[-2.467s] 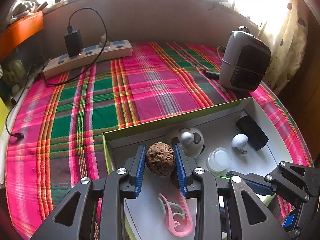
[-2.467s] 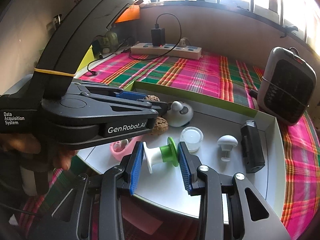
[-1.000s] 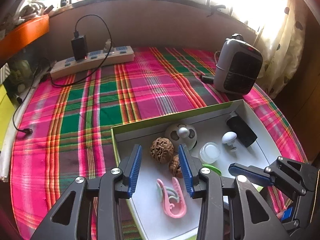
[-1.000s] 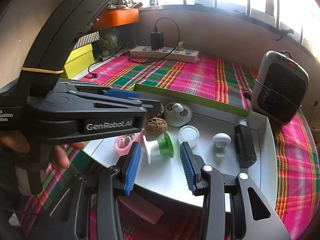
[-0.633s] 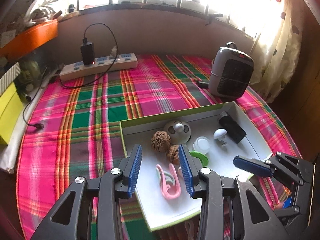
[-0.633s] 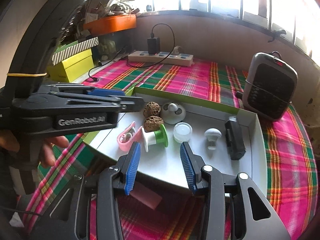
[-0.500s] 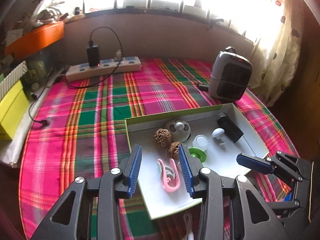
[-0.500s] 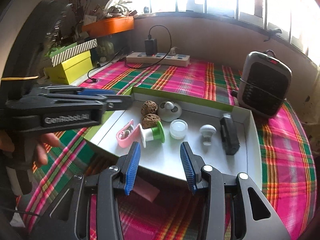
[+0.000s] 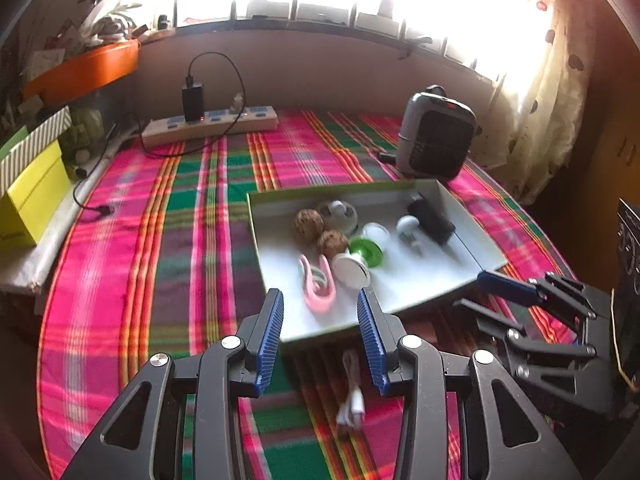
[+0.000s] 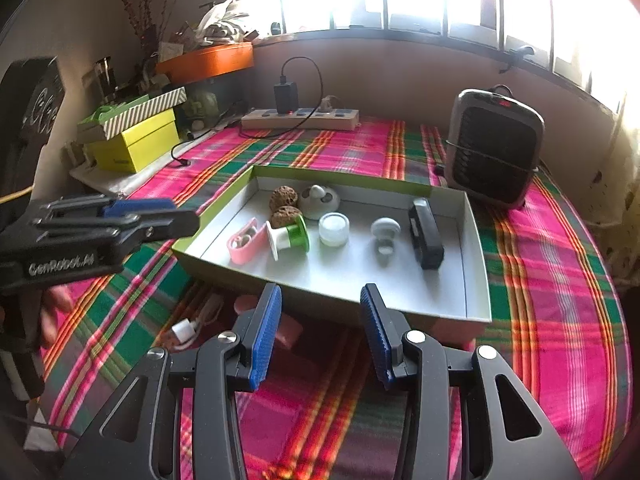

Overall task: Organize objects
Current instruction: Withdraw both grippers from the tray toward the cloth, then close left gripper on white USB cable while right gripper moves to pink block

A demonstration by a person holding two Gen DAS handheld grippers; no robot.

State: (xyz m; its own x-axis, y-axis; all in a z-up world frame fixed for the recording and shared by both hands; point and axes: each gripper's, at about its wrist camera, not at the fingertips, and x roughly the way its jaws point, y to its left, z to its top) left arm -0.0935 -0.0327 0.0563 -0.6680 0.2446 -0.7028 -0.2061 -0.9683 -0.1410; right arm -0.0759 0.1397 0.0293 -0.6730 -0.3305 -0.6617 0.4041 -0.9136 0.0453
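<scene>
Grippers hung over the plaid cloth (image 10: pixel 540 240), both short of the box lid (image 10: pixel 468 240). The left gripper (image 9: pixel 320 340) had its blue pads spread with nothing between them. The right gripper (image 10: pixel 320 332) was likewise released and empty.

The shallow white lid with the green rim lay on the cloth and held all the small things. 2 walnuts (image 10: pixel 283 199) sat near its far left corner, just beside a round white toy (image 10: pixel 320 197). A pink clip (image 10: pixel 244 244) lay at the near left end, touching a white and green spool (image 10: pixel 290 236) tipped on its side. To the right of the spool came a small white jar (image 10: pixel 333 229), then a white knob (image 10: pixel 385 232), then a black block (image 10: pixel 426 234) along the right wall.

A white cable plug (image 10: pixel 185 330) lay on the cloth in front of the lid. A grey heater (image 10: pixel 494 148) stood behind the lid's right corner, and a power strip (image 10: pixel 300 119) lay by the far wall.
</scene>
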